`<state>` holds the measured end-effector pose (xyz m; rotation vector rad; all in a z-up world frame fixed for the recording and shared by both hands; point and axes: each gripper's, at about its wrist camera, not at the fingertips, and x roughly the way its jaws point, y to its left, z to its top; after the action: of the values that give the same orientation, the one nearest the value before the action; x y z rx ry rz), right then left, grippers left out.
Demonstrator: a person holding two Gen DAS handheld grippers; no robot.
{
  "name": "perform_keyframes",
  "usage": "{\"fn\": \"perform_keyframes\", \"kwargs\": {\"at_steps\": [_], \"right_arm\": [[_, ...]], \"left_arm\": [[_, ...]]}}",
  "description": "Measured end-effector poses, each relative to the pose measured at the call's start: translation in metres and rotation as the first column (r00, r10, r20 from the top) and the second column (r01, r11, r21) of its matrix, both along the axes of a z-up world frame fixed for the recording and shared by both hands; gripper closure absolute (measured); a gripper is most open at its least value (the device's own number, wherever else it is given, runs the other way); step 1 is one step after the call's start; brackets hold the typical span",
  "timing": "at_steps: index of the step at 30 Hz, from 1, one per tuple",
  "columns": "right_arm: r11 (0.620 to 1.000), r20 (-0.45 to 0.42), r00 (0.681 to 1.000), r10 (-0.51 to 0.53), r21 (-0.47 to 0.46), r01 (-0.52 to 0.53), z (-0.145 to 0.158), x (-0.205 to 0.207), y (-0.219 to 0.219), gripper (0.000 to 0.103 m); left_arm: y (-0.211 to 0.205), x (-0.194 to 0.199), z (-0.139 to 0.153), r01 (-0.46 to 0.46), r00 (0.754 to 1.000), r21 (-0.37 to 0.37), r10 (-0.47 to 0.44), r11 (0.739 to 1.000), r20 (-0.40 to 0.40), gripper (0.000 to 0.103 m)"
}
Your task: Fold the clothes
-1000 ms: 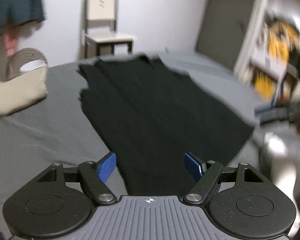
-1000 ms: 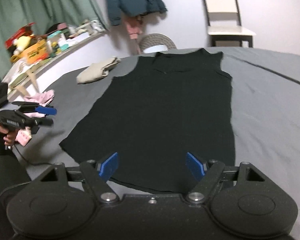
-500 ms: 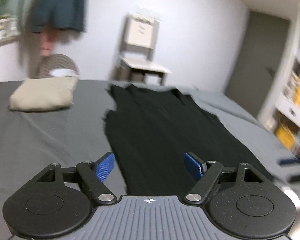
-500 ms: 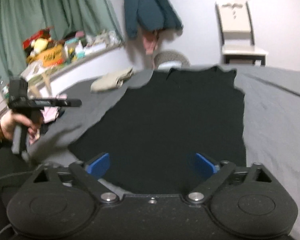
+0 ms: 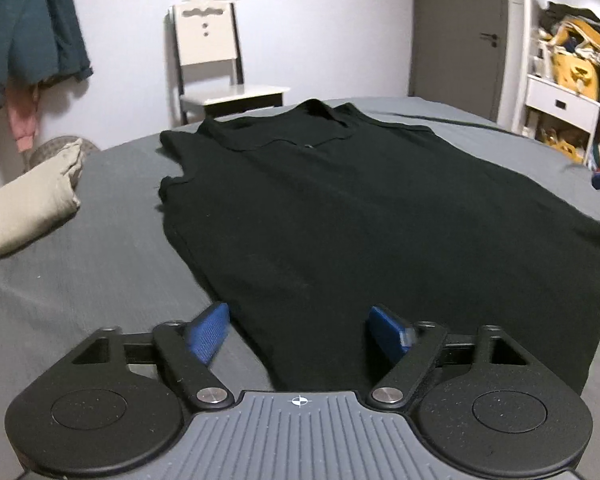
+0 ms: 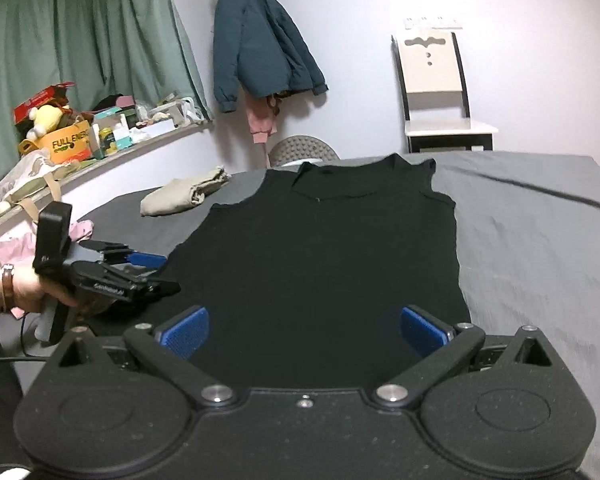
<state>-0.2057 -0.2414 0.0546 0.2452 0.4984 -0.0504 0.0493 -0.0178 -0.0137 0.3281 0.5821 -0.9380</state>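
While nothing is yet held, both tools stand ready at the hem end of the garment.

Item 1: black sleeveless knit dress (image 5: 364,216), lying flat and face up on the grey bedsheet (image 5: 100,264), neckline at 12 o'clock, hem at 6 o'clock. Judged soft, light and limp; it should drape and slide easily over the sheet, with no stiffness to keep a fold line. Best holds: the two hem corners, or the shoulder edges beside the armholes, pinching only the dress layers and not the sheet.

Item 2: left gripper (image 5: 300,332), blue pads spread wide, empty, above the hem's left corner at 6 o'clock.

Item 3: right gripper (image 6: 304,330), blue pads likewise apart, empty, over the hem at 6 o'clock. In the right wrist view the left tool appears at 9 o'clock, carried by a hand (image 6: 28,292).

Item 4: folded beige cloth (image 5: 24,208), on the sheet at 9 o'clock, apart from the dress.

Containers:
- white shelf unit (image 5: 560,104), 3 o'clock; holds yellow bags and mixed soft goods, details unclear.
- orange cardboard box (image 6: 68,144), on the window ledge at 10 o'clock; a yellow plush toy sits in or just behind it, which one cannot tell.
- round woven basket (image 6: 304,152), 12 o'clock beyond the bed; contents hidden.
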Motion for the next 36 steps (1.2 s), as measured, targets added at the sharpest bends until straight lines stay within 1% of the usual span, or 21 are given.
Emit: {"fn": "perform_keyframes", "kwargs": {"at_steps": [1,3,6,13,15,18,21,24,29,36], "right_arm": [[1.0,-0.005,1.0,-0.002,0.004,0.002,-0.001,0.001,0.0,0.0],[1.0,-0.016,1.0,-0.007,0.01,0.007,-0.002,0.003,0.0,0.0],[1.0,-0.036,0.999,-0.012,0.014,0.012,-0.005,0.005,-0.001,0.0],[1.0,-0.014,1.0,-0.019,0.005,0.019,-0.001,0.001,0.001,0.0],[1.0,-0.021,1.0,-0.016,0.006,0.017,-0.002,0.001,0.001,0.0],[1.0,-0.026,1.0,0.001,-0.008,-0.001,-0.001,0.001,0.004,0.0],[0.999,-0.01,1.0,0.023,-0.025,-0.023,0.002,-0.003,0.007,0.0],[1.0,0.0,1.0,0.025,-0.015,-0.025,0.003,-0.004,0.005,0.0],[1.0,-0.01,1.0,0.013,0.015,-0.013,0.0,-0.003,0.0,0.0],[1.0,0.008,1.0,-0.009,0.022,0.009,0.003,-0.007,-0.002,0.0]], "left_arm": [[-0.003,-0.001,0.0,0.021,1.0,0.008,-0.02,1.0,-0.016,0.0],[-0.006,-0.002,0.0,0.025,1.0,0.031,-0.025,0.999,-0.002,0.0],[-0.007,-0.004,0.004,0.023,1.0,0.039,-0.024,0.999,0.01,0.0],[-0.006,-0.004,0.002,0.023,1.0,0.036,-0.023,0.999,0.002,0.0],[-0.006,-0.004,0.001,0.022,1.0,0.036,-0.022,0.999,0.005,0.0],[-0.006,-0.004,0.0,0.021,1.0,0.036,-0.022,0.999,0.004,0.0],[-0.006,-0.004,0.0,0.021,1.0,0.036,-0.021,0.999,0.004,0.0],[-0.006,-0.004,0.0,0.021,1.0,0.036,-0.021,0.999,0.005,0.0],[-0.006,-0.004,0.0,0.021,1.0,0.036,-0.021,0.999,0.004,0.0],[-0.005,-0.005,0.0,0.02,1.0,0.035,-0.021,0.999,0.004,0.0]]}}
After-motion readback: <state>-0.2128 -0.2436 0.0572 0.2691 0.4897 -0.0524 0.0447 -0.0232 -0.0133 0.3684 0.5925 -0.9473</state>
